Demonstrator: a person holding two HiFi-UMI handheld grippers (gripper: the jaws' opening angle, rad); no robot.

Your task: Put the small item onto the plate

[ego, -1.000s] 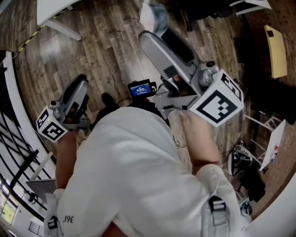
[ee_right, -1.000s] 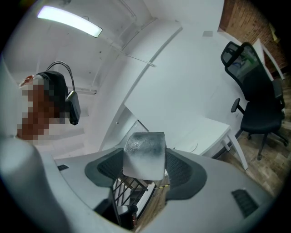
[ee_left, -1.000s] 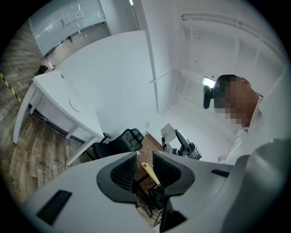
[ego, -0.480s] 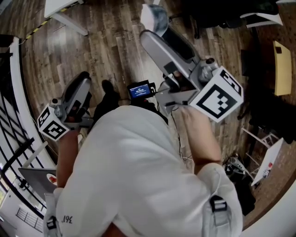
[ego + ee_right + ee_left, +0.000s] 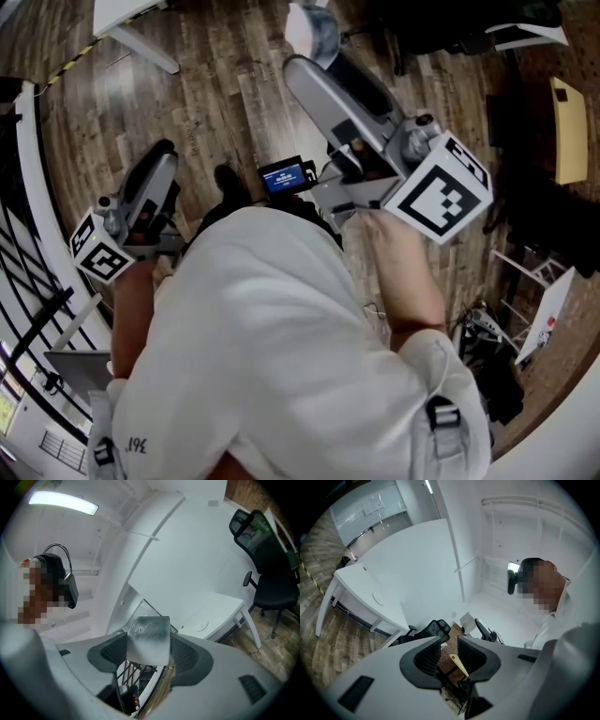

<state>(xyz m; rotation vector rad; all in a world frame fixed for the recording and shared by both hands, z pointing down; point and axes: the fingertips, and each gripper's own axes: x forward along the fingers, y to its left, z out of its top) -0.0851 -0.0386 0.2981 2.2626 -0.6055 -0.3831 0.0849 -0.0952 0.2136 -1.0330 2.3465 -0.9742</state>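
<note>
The small item (image 5: 147,637) is a white and grey block, and my right gripper (image 5: 147,652) is shut on it, held level in the air. In the head view the block (image 5: 314,28) sticks out past the right gripper (image 5: 311,58) near the top middle, above the wooden floor. My left gripper (image 5: 161,155) is at the left of that view, beside the person's white shirt. In the left gripper view its jaws (image 5: 449,651) stand a narrow gap apart with nothing between them. No plate shows in any view.
The person's white-shirted body fills the lower head view. A small lit screen (image 5: 286,176) sits between the grippers. A white desk (image 5: 370,588), black office chairs (image 5: 262,550), a dark railing (image 5: 28,234) at the left and clutter at the right (image 5: 506,347) stand on the wooden floor.
Both grippers have drifted only slightly and the head view has shifted a little. The right gripper keeps the block; the left stays as it was.
</note>
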